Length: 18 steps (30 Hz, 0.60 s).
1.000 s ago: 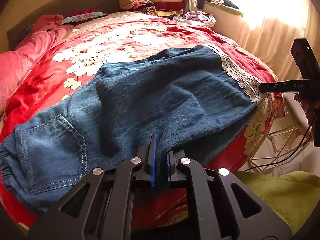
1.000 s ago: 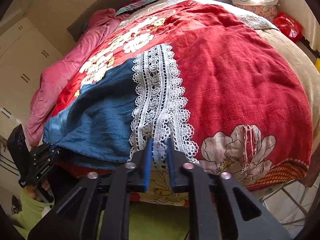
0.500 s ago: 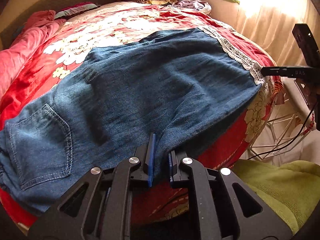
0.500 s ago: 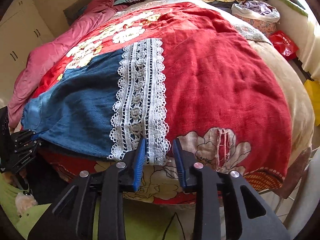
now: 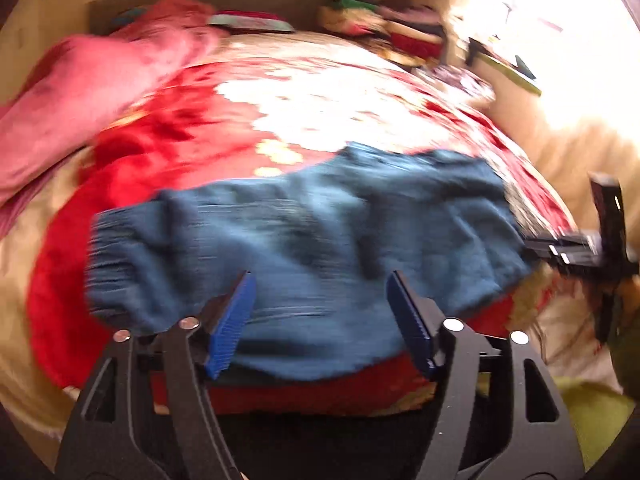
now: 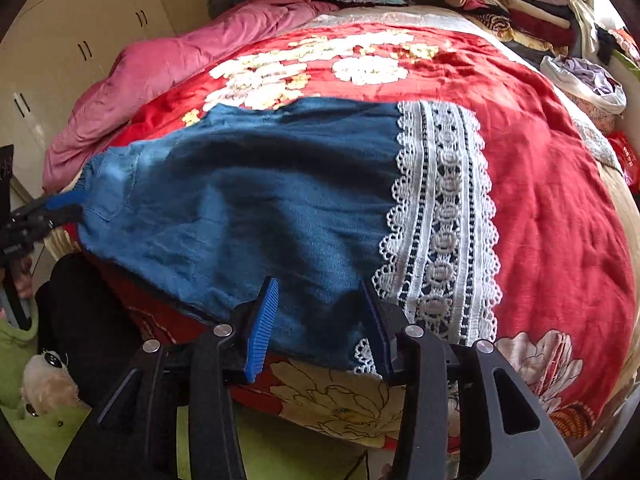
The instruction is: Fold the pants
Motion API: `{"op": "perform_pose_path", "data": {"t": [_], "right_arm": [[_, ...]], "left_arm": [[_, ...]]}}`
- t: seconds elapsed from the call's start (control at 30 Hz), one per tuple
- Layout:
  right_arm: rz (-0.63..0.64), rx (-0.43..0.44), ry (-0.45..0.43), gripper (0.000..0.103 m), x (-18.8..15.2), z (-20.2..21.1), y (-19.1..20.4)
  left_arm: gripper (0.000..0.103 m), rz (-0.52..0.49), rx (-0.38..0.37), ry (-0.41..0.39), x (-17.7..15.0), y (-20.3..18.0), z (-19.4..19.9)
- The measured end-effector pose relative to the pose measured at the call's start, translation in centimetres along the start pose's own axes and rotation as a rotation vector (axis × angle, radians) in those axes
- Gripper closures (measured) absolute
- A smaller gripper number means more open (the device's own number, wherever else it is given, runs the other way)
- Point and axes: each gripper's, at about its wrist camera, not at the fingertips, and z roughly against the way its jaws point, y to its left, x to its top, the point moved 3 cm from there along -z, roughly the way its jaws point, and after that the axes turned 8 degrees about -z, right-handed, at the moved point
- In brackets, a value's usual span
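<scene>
Both the left claw [image 5: 320, 322] and right claw [image 6: 322, 326] are wide open, holding nothing; the soft, floppy pants [image 6: 248, 200] look easiest to grab by the lace hem [image 6: 444, 216].

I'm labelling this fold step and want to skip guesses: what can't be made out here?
- Left wrist view: motion blur smears the blue denim pants; seams and white lace hem unreadable.
- Right wrist view: the pants' near edge is hidden behind the open right gripper.
- Stacked folded clothes: too small to identify.
</scene>
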Motion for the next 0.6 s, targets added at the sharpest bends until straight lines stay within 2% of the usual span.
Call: {"op": "perform_pose_path", "data": {"t": [0.1, 0.2, 0.27, 0.3, 0.33, 0.43, 0.5, 0.6], "right_arm": [[-0.022, 0.02, 0.0, 0.062, -0.4, -0.4, -0.5], [-0.029, 0.032, 0.0, 0.062, -0.5, -0.3, -0.7], [-0.029, 0.033, 0.002, 0.062, -0.5, -0.4, -0.7], [-0.03, 0.032, 0.003, 0.062, -0.4, -0.4, -0.8], [-0.03, 0.03, 0.003, 0.062, -0.4, -0.5, -0.8], [-0.026, 0.025, 0.002, 0.06, -0.4, -0.5, -0.6], [-0.026, 0.03, 0.002, 0.06, -0.5, -0.5, -0.7], [-0.032, 0.035, 0.002, 0.06, -0.5, -0.5, -0.8]], "left_arm": [[0.033, 0.161, 0.114, 0.026, -0.6, 5.2, -0.1], [0.028, 0.226, 0.246, 0.045, -0.9, 8.1, -0.6], [0.028, 0.238, 0.31, 0.052, -0.9, 9.0, -1.1], [0.036, 0.233, 0.295, 0.042, -0.8, 9.1, -1.4], [0.063, 0.242, 0.275, 0.045, -0.6, 9.1, -2.1], [0.071, 0.245, 0.291, 0.069, -0.4, 9.9, -3.0], [0.072, 0.251, 0.28, 0.038, 0.5, 10.2, -2.3], [0.073, 0.224, 0.321, -0.005, 1.6, 10.9, -0.9]]}}
